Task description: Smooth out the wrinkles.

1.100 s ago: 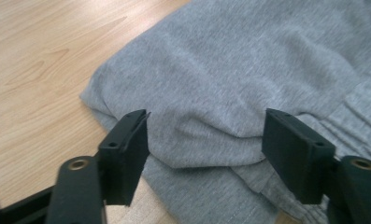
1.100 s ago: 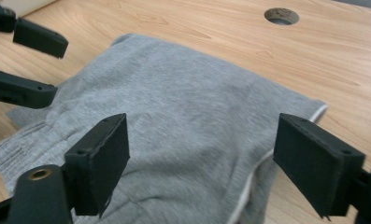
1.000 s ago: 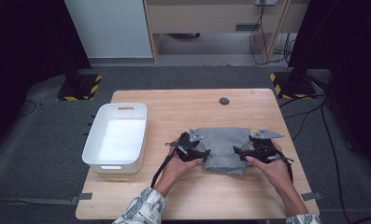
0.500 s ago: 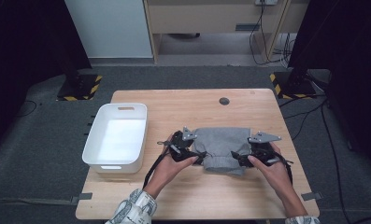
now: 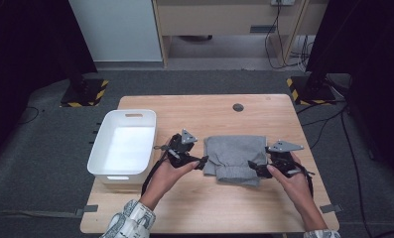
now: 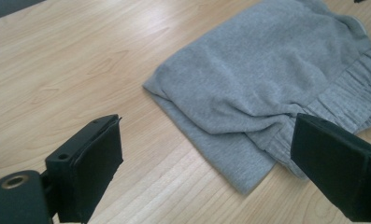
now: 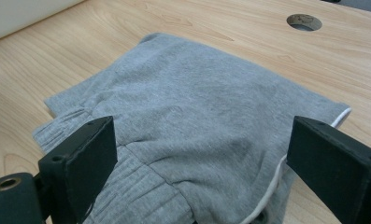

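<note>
At table (image 5: 150, 210) centre: folded grey garment (image 5: 234, 157), well clear of every edge, long axis twelve to six, ribbed band toward six. At nine o'clock, white bin (image 5: 124, 144), apart. At twelve, small round hole (image 5: 238, 107). Flanking: left gripper (image 5: 202, 161), jaws just spread, released; right gripper (image 5: 254, 166) spread wide, grasping nothing.

One folded grey garment (image 5: 235, 157), one white bin (image 5: 124, 145), and two tools on one table (image 5: 209, 111).

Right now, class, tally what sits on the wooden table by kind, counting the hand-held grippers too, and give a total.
Folded grey fabric garment: 1
White rectangular plastic bin: 1
Black two-jaw grippers: 2, left gripper, right gripper
Total: 4
</note>
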`<state>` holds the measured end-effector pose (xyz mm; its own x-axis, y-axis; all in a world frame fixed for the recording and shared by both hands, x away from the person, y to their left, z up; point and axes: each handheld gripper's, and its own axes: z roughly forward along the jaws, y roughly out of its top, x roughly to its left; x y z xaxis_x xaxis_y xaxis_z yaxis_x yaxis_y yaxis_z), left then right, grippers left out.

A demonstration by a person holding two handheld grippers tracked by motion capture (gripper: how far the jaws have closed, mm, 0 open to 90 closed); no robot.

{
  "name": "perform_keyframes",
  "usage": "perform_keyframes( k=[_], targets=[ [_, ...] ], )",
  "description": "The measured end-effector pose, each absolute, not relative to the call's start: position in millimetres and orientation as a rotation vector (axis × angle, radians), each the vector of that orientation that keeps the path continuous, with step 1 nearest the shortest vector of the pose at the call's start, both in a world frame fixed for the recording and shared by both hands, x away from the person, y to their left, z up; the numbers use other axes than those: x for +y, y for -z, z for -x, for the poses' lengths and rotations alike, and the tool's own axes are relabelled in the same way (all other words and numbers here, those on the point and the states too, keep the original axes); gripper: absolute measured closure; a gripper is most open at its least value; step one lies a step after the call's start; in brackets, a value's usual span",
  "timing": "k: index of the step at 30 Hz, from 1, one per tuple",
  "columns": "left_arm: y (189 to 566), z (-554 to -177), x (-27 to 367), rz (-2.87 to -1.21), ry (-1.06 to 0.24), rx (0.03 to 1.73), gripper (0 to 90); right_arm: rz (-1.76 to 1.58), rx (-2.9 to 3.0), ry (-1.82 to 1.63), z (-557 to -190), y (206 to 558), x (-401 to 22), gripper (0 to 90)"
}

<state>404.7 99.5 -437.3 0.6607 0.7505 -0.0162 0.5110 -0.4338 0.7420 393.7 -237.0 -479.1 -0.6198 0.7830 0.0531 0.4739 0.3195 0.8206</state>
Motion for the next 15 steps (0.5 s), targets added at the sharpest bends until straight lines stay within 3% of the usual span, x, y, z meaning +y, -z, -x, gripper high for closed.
perform_keyframes(
  k=[15],
  targets=[
    [412.7, -397.8, 133.6, -2.127, -0.467, 1.012, 9.0, -1.122, 2.242, -1.196, -385.8, 481.7, -238.4, 6.4]
  ],
)
